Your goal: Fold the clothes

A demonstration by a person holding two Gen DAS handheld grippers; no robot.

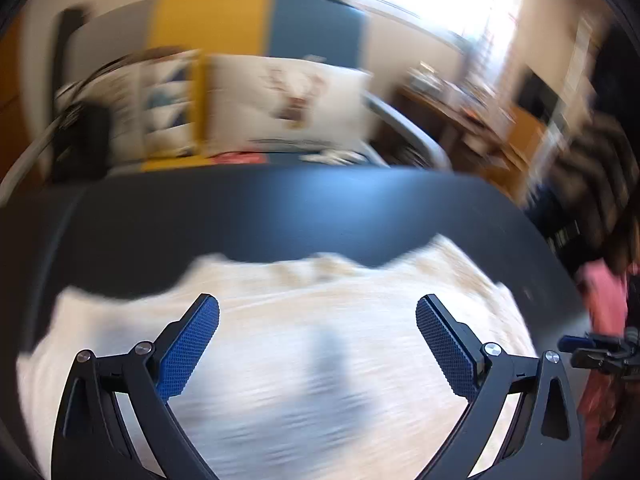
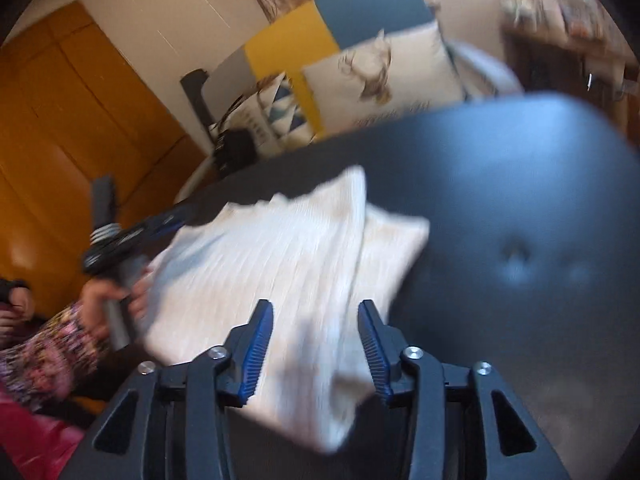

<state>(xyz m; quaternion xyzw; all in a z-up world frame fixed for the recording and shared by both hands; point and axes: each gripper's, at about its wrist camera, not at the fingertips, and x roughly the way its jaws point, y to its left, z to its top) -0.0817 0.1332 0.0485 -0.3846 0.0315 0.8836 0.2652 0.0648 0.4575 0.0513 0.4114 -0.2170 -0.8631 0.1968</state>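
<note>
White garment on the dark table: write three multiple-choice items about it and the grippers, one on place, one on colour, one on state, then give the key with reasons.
1. Where does the white garment lie?
A. On the dark table
B. On the deer cushion
C. On the floor

2. What colour are the pads on the gripper fingers?
A. Red
B. Blue
C. Yellow

3. How does the left gripper stand?
A. Shut on the garment
B. Shut on nothing
C. Open above the garment

Key: 1 A, the cloth is spread on the dark tabletop in both views. 2 B, the textured pads show blue on both the left gripper and the right gripper. 3 C, its fingers are wide apart with cloth visible between them and nothing pinched.
</note>
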